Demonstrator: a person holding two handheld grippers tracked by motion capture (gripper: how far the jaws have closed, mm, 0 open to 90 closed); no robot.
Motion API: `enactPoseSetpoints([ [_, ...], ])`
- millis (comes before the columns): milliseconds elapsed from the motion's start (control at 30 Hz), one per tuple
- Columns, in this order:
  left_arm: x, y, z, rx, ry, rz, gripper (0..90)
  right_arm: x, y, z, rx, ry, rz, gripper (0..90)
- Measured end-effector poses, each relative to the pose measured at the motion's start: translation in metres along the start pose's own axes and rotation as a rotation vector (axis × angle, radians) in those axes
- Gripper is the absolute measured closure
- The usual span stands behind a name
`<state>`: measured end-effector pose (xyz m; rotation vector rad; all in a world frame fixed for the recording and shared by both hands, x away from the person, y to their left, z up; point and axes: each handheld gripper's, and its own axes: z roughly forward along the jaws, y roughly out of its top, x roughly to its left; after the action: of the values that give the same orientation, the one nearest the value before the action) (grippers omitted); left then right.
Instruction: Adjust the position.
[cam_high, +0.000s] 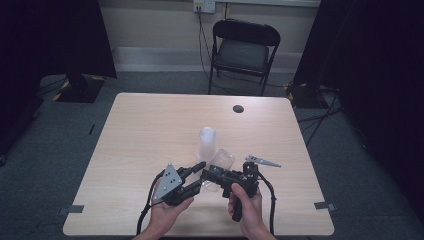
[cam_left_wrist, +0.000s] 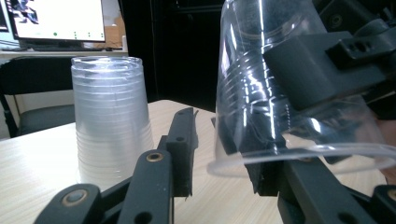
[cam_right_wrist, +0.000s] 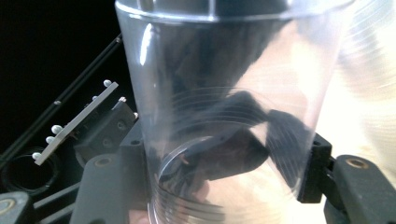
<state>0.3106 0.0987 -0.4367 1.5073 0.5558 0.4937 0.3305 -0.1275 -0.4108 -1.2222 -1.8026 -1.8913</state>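
A single clear plastic cup (cam_high: 221, 161) is held tilted above the table's near middle, with my right gripper (cam_high: 212, 176) shut on its sides. In the right gripper view the cup (cam_right_wrist: 224, 93) sits between both jaws of the right gripper (cam_right_wrist: 224, 158). My left gripper (cam_high: 197, 176) meets it from the left. In the left gripper view the cup (cam_left_wrist: 280, 93) hangs mouth down at the right. One jaw of the left gripper (cam_left_wrist: 224, 154) lies under its rim, the other stands a little clear of its wall. An upside-down stack of clear cups (cam_high: 206, 141) (cam_left_wrist: 109, 121) stands just behind.
A black folding chair (cam_high: 243, 50) stands beyond the table's far edge. A dark round hole (cam_high: 238, 108) sits in the wooden table top (cam_high: 150, 125) near the back. A lit monitor (cam_left_wrist: 56, 18) is in the far left background. Cables trail from both grippers towards the near edge.
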Motion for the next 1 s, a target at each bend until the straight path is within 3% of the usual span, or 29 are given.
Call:
enactPoseSetpoints([
  [167, -0.0010, 0.0000, -0.0007, -0.004, 0.009, 0.018, 66.8, 0.0026, -0.0017, 0.0003, -0.010, -0.020, 0.011, 38.0],
  [433, -0.0023, 0.0001, -0.0003, -0.013, 0.016, 0.042, 65.2, -0.0018, -0.0061, 0.0027, -0.002, 0.020, 0.089, 38.4],
  [600, -0.0046, 0.0008, -0.0007, -0.013, 0.005, 0.074, 74.7, -0.0026, -0.0080, 0.0044, 0.001, 0.029, 0.110, 38.4],
  [733, -0.0033, 0.0012, -0.0012, -0.013, 0.002, 0.076, 77.2, -0.0019, -0.0081, 0.0045, 0.002, 0.033, 0.094, 35.8],
  [933, 0.0003, 0.0005, -0.0022, -0.014, -0.025, 0.027, 84.7, 0.0047, -0.0080, 0.0062, -0.002, -0.011, -0.008, 26.8],
  [1000, -0.0002, 0.0003, -0.0019, -0.012, -0.029, 0.028, 85.2, 0.0047, -0.0071, 0.0058, -0.002, -0.010, -0.010, 25.6],
])
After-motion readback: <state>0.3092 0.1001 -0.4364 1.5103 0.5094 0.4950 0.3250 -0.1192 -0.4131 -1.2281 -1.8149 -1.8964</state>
